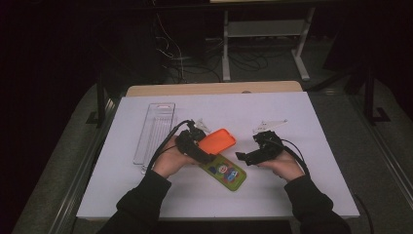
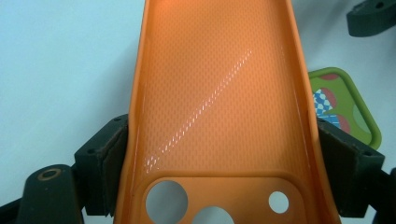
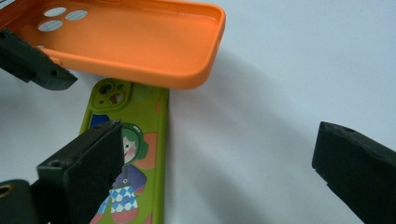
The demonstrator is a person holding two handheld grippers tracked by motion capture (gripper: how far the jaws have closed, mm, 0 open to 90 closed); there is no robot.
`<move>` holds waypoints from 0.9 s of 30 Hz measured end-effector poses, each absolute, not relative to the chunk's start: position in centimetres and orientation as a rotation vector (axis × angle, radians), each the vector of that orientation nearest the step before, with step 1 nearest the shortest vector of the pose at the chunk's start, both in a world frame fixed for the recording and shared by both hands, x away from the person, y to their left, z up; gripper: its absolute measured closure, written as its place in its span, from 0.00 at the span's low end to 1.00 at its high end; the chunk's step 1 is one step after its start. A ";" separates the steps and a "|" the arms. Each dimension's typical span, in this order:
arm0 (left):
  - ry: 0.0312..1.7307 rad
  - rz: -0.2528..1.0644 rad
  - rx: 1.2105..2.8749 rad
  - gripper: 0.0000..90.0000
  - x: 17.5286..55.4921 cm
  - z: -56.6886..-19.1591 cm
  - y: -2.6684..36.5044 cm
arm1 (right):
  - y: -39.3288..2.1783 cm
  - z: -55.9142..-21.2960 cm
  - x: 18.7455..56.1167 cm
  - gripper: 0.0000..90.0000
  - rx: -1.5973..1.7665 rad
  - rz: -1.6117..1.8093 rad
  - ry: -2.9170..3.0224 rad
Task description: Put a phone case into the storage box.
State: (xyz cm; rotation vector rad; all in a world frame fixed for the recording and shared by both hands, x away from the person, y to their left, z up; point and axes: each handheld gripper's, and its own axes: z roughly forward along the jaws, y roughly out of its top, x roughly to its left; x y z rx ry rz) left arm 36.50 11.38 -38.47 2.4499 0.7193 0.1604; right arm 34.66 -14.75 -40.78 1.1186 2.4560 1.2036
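Jaws: left gripper [image 1: 207, 148] clamped across orange case [image 1: 217, 141]; right gripper [image 3: 219, 163] open, green case [image 3: 133, 158] lying lengthwise by its left jaw, nearest

Both black jaws clamp the orange phone case [image 2: 215, 107]; a green case [image 2: 348, 109], partly hidden, lies beside.

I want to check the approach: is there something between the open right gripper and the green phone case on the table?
Nothing visible blocks it. The right gripper is open beside the green phone case, bare table around. The orange case, clamped in the left gripper, overhangs just the green case's camera end.
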 end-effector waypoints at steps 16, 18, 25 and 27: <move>0.713 0.139 2.439 0.17 36.4 -38.4 11.7 | -13.2 -41.7 33.6 0.01 0.895 0.981 2.344; 0.707 0.133 2.442 0.17 36.4 -38.3 11.6 | -13.1 -41.6 33.5 0.01 0.872 0.967 2.332; 0.699 0.126 2.443 0.17 36.5 -38.3 11.6 | -13.5 -41.2 33.2 0.01 0.787 0.978 2.289; 0.696 0.126 2.444 0.17 36.4 -38.3 11.7 | -13.6 -41.0 33.2 0.01 0.779 0.987 2.274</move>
